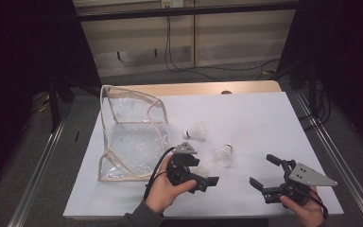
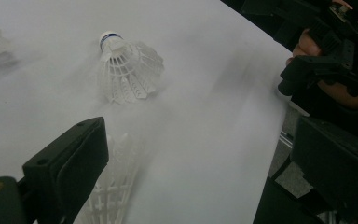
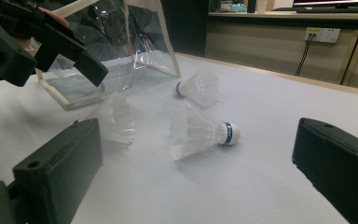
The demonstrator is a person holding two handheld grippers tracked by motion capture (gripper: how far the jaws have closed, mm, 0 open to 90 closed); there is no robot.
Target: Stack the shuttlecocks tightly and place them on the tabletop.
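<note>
Shuttlecocks lie on the white table, three of them, between a clear plastic bag at the left and the two grippers near the person's edge. Going left to right in the high view: the bag stands open with cream piping along its edges; the far shuttlecock lies on its side just right of the bag, its cork toward the bag and its skirt away from it, long axis roughly across the table. The near shuttlecock lies close against the left gripper; in the left gripper view its feathers sit just beside the left-hand jaw, and its cork is hidden. That gripper's jaws stand apart and clasp nothing. The middle shuttlecock lies farther right, cork toward the far edge, skirt toward the person, its axis running nearly front to back. A blue band rings the corks; any writing on it is too small to read. The right gripper, well apart from all three, is spread wide with nothing between its jaws.
</note>
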